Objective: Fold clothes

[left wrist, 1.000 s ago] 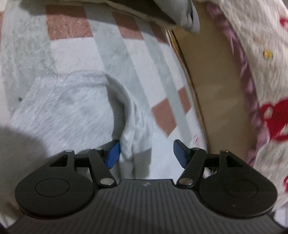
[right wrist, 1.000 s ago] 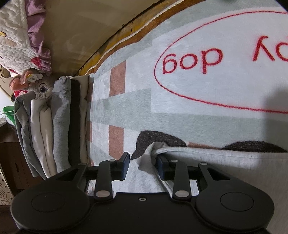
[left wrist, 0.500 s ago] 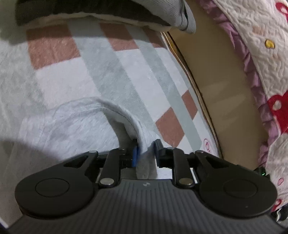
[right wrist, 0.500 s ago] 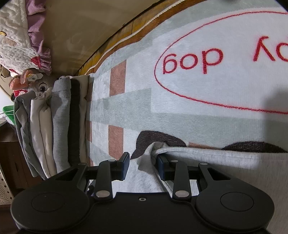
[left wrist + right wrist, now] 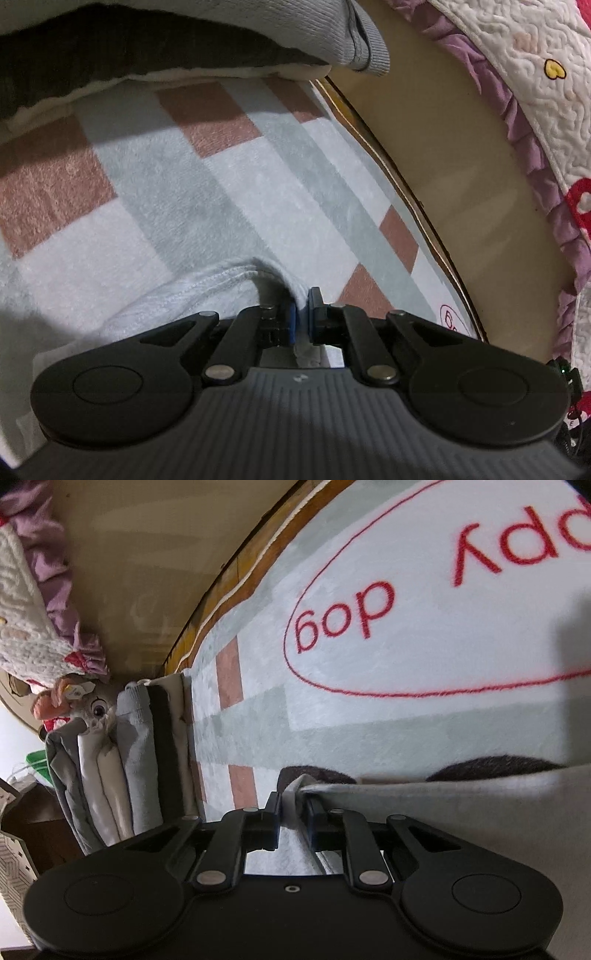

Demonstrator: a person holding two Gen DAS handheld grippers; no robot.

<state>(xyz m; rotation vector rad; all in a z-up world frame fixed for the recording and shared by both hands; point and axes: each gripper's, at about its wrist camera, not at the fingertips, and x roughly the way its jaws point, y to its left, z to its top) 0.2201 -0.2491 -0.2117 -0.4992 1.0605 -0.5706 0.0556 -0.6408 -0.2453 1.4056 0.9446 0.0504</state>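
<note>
Both my grippers are clamped on the light grey garment (image 5: 177,295) lying on the checked rug (image 5: 221,192). My left gripper (image 5: 302,314) pinches a raised fold. My right gripper (image 5: 291,812) has just been closing onto its hem corner, near the folded pile (image 5: 122,768).

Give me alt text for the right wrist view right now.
The right gripper has just been closing on a bunched corner of the light grey garment lying on a checked rug with red lettering. At left stands a stack of folded clothes.
</note>
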